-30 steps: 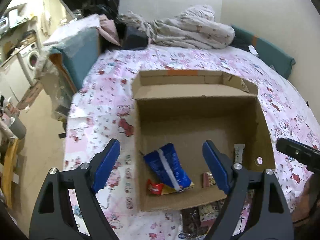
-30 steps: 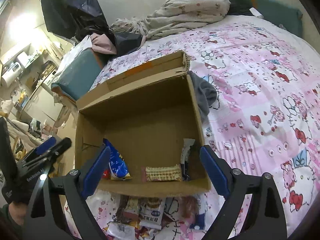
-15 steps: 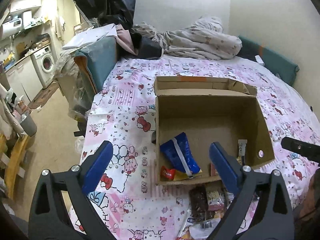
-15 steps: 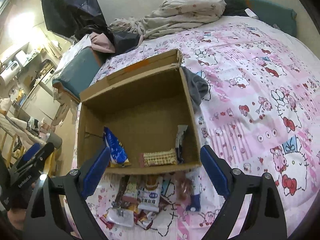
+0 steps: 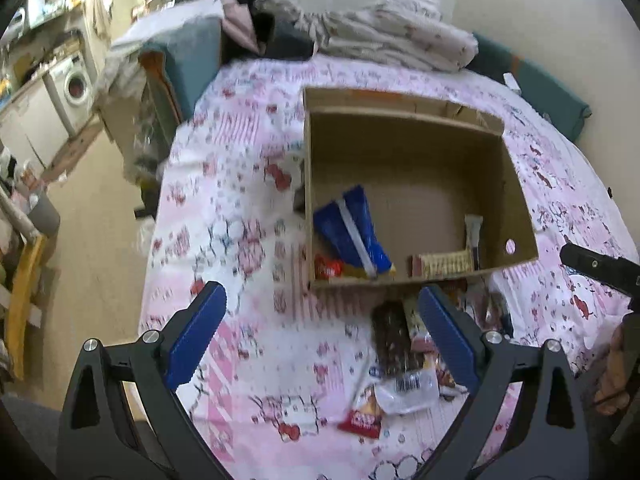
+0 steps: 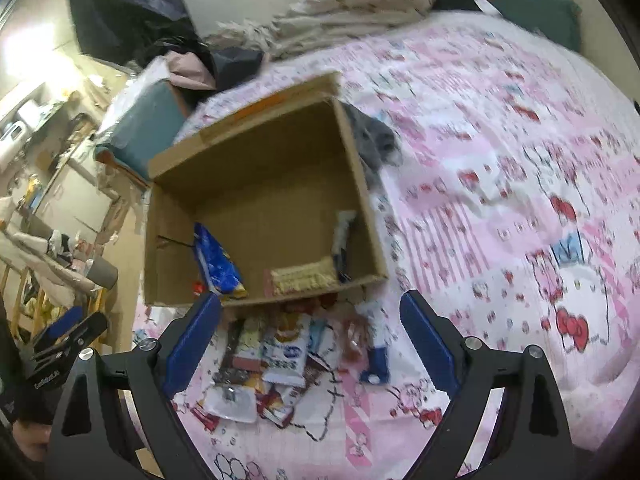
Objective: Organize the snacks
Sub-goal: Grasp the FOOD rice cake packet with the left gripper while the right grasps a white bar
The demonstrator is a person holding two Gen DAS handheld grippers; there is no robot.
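An open cardboard box [image 5: 516, 184] [image 6: 360, 184] lies on the pink patterned bedspread. Inside it are a blue snack bag [image 5: 352, 232] [image 6: 216, 260], a small red packet [image 5: 328, 268], a wafer pack [image 5: 442, 262] [image 6: 304, 276] and a slim upright bar [image 5: 473, 232] [image 6: 342, 236]. A pile of loose snack packets [image 5: 400, 356] [image 6: 280, 356] lies on the bedspread just in front of the box. My left gripper [image 5: 320, 332] hangs open above the bedspread left of the pile. My right gripper [image 6: 310, 332] is open above the pile, with nothing held.
A bundle of bedding [image 5: 400, 40] and dark clothes sit at the far end of the bed. A grey cloth [image 6: 372, 140] lies by the box's right wall. The bed's left edge [image 5: 156, 240] drops to the floor, with a washing machine [image 5: 74, 88] beyond.
Both grippers have drawn back from the box, so the loose pile in front of it now shows. The left gripper's jaws stand wider than a second ago.
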